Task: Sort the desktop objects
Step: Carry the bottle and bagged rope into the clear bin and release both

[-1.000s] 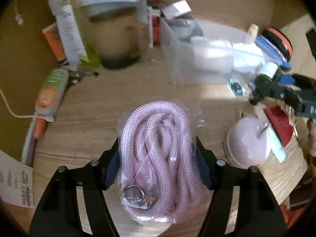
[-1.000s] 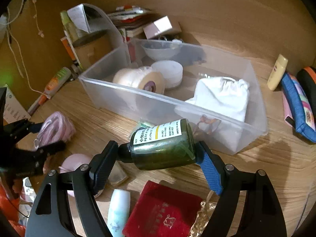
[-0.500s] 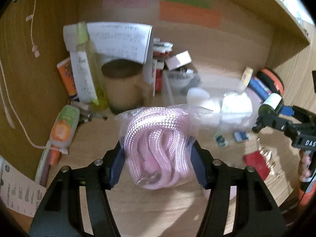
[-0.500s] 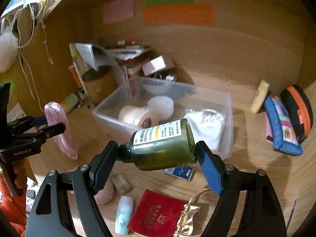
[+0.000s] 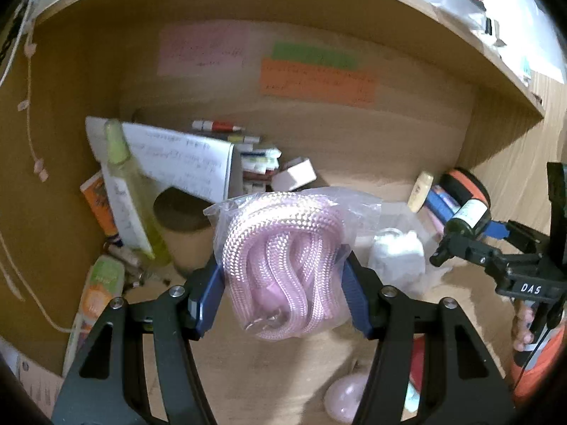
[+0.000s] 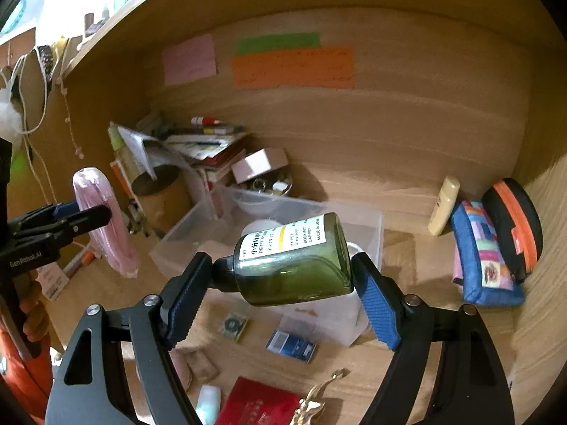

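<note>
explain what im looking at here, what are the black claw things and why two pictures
The black claws are two hand-held grippers; a person holds one in each hand, and each carries a camera looking along its fingers, so each gives one picture.

The left gripper is shut on a bagged pink rope. The right gripper is shut on a green bottle, held on its side. Each gripper also shows in the other's view.

Below, the wooden desk holds a clear plastic bin, a red booklet, a blue pencil case and a cream tube.
</note>
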`<state>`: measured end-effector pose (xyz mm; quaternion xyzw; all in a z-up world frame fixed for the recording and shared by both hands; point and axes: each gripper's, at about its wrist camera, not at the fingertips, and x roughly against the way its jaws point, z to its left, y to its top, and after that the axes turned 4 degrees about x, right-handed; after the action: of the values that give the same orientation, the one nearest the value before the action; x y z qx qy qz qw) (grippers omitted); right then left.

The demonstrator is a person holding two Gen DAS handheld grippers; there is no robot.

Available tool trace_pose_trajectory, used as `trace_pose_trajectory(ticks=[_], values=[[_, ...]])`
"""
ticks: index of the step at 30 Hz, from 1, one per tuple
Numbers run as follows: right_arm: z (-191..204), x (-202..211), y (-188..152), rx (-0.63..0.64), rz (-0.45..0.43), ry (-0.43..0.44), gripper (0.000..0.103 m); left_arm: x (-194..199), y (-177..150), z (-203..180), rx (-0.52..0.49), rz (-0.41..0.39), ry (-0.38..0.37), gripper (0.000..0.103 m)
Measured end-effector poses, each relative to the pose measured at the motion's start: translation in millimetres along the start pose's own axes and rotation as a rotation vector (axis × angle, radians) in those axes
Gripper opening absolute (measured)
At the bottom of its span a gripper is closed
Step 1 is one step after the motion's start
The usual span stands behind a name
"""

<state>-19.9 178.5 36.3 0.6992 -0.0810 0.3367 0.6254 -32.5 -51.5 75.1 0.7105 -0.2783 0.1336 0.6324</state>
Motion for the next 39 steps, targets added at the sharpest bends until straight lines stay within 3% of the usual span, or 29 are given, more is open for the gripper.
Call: trace_pose_trajectory(ticks=[7, 15, 22, 33, 39], values=[[-7.5, -12.5, 14.4, -0.006, -0.009, -0.001, 0.078, -21.5, 18.6, -10.6, -0.017, -0.001, -0.006, 0.060], [-6.8, -51.3, 17.1, 0.023, 0.056, 0.003, 0.078, -68.6, 29.7, -21.3, -0.038, 0.062, -0.010, 0.060], [-0.8, -81.4, 0.6, 0.093, 0.123, -0.020, 0.078, -110.8, 27.4, -25.7, -0.062, 0.127, 0.017, 0.060], [-3.2, -107.5, -14.1, 0.095, 0.204, -0.015, 0.078, -131.6, 20.6, -36.2, -0.115, 0.118, 0.066, 0.061], [-3.0, -115.8, -17.9, 0.080, 0.229, -0.008, 0.078, -155.4, 13.4, -36.3, -0.118, 0.196, 0.060, 0.061]])
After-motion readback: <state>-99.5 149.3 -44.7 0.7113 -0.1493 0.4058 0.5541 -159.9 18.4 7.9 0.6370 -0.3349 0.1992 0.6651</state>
